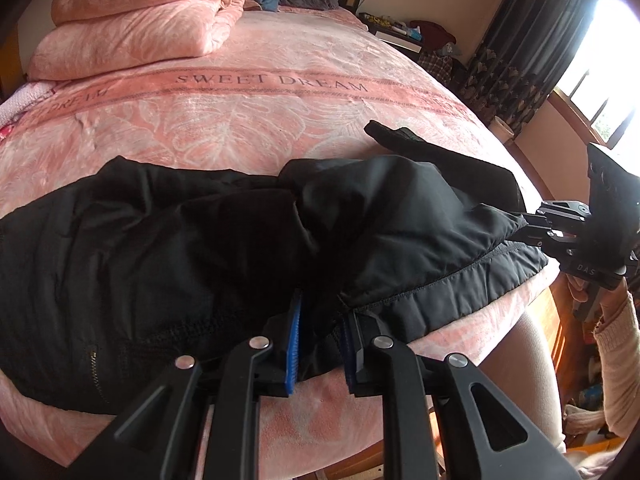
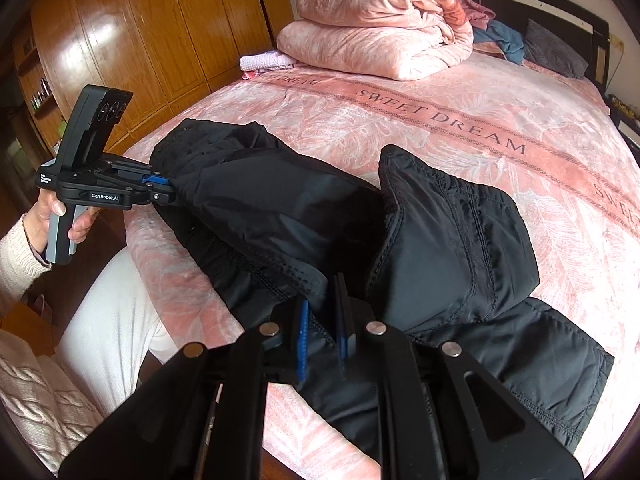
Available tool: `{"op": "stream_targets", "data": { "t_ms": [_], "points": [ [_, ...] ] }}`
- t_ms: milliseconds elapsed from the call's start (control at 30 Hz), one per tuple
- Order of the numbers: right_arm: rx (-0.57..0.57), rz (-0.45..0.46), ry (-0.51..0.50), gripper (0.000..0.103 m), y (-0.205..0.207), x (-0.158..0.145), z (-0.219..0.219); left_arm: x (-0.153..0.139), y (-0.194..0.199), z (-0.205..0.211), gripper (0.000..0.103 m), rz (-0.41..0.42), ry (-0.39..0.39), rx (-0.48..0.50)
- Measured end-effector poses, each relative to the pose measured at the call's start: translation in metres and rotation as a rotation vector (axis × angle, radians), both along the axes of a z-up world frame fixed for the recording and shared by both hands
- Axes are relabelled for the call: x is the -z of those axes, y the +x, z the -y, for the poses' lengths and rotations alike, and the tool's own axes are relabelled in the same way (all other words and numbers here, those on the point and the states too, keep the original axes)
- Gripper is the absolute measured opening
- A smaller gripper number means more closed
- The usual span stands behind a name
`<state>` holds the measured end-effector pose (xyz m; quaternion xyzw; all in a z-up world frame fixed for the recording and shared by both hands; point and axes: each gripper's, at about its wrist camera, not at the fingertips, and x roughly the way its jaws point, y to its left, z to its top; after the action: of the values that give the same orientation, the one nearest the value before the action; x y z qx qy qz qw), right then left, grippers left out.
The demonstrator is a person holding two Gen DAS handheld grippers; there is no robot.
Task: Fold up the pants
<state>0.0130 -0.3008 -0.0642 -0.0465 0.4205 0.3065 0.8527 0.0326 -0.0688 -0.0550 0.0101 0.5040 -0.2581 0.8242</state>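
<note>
Black padded pants (image 1: pixel 200 240) lie bunched along the near edge of the pink bed; they also show in the right wrist view (image 2: pixel 452 240). My left gripper (image 1: pixel 320 316) is shut on the pants' near edge, fabric pinched between its blue pads. It also shows in the right wrist view (image 2: pixel 160 190), at the far left end of the pants. My right gripper (image 2: pixel 324 312) is shut on a fold of the pants near a seam. It shows in the left wrist view (image 1: pixel 528 228) at the right end of the pants.
The pink "SWEET DREAM" bedspread (image 1: pixel 280 120) stretches beyond the pants. A folded pink duvet (image 1: pixel 140 20) sits at the head (image 2: pixel 380 28). A wooden wardrobe (image 2: pixel 140 32) stands left of the bed. A window and dark curtains (image 1: pixel 520 40) are to the right.
</note>
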Motion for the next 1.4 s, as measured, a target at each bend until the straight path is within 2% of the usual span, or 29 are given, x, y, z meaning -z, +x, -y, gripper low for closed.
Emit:
{"op": "stream_targets", "data": {
  "t_ms": [200, 467, 667, 800, 867, 900, 933, 1000, 1133, 1267, 1400],
  "points": [
    [0.011, -0.031, 0.001, 0.01, -0.008, 0.014, -0.003, 0.014, -0.008, -0.002, 0.018, -0.029, -0.008, -0.016],
    [0.033, -0.094, 0.007, 0.011, -0.016, 0.037, -0.004, 0.034, -0.013, 0.002, 0.02, -0.072, 0.029, 0.001],
    [0.057, -0.14, -0.012, 0.013, -0.019, 0.061, -0.006, 0.053, -0.018, 0.009, 0.031, -0.094, 0.097, 0.03],
    [0.082, -0.147, -0.009, 0.016, -0.025, 0.065, -0.004, 0.052, -0.021, 0.011, 0.049, -0.097, 0.102, 0.031],
    [0.085, -0.145, -0.008, 0.023, -0.027, 0.062, -0.004, 0.05, -0.023, 0.01, 0.061, -0.098, 0.11, 0.021],
    [0.088, -0.142, -0.012, 0.03, -0.029, 0.059, -0.005, 0.048, -0.023, 0.009, 0.071, -0.098, 0.102, 0.012],
    [0.09, -0.141, -0.011, 0.053, -0.031, 0.055, -0.006, 0.045, -0.024, 0.007, 0.08, -0.094, 0.082, -0.001],
    [0.058, -0.124, 0.051, 0.085, -0.037, 0.043, -0.009, 0.037, -0.022, -0.001, 0.085, -0.074, 0.045, -0.047],
    [0.082, -0.044, 0.035, 0.087, -0.049, 0.016, -0.014, 0.024, -0.015, -0.015, 0.086, -0.045, 0.017, -0.13],
    [0.147, 0.015, 0.081, 0.087, -0.045, -0.013, -0.008, 0.016, -0.009, -0.02, 0.086, -0.016, 0.02, -0.204],
    [0.233, 0.055, -0.013, 0.086, -0.015, -0.024, -0.015, 0.016, -0.001, -0.017, 0.086, -0.006, 0.04, -0.235]
  ]
}}
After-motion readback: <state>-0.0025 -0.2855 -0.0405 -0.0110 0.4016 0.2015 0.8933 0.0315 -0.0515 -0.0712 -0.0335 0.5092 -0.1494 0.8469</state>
